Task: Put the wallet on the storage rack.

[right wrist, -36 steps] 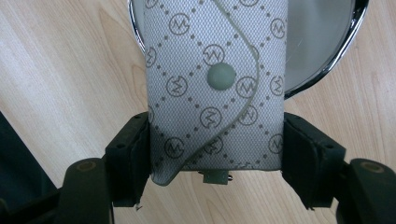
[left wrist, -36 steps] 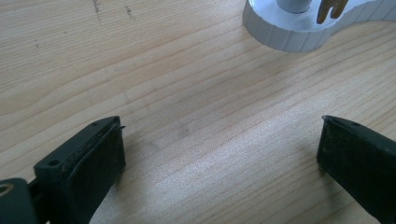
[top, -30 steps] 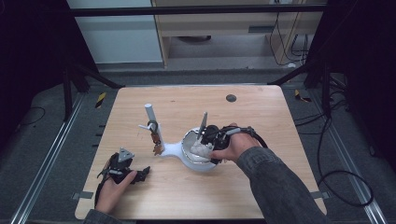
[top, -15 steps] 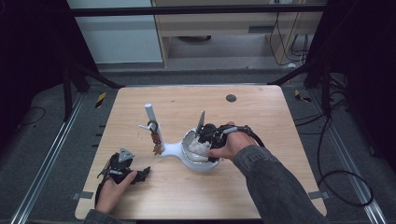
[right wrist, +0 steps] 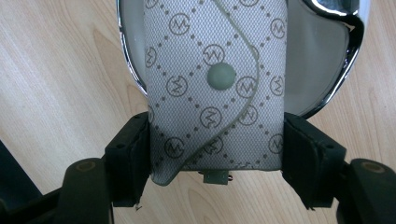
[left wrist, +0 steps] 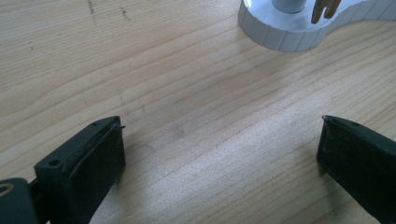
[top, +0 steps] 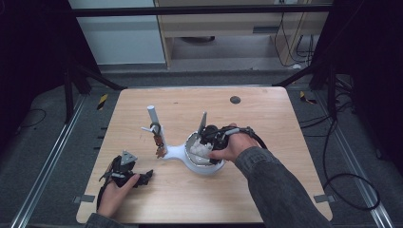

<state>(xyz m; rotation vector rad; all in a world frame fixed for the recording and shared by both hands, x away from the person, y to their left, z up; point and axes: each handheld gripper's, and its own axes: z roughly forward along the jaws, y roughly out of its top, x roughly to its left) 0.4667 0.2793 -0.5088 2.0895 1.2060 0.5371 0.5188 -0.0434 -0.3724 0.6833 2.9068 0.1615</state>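
while pinched by right tongs (right wrist: 215,154) | pouch (right wrist: 215,88) long axis points into dish (right wrist: 327,70)

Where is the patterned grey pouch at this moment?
The pouch sits between the right hand-held gripper jaws, over the white stand's dish, right of its post.

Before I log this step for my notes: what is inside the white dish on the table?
Inside the white dish a patterned grey pouch with a snap button stands, clamped by the right tool. The pouch and the hand cover most of the dish floor, so anything beneath is hidden.
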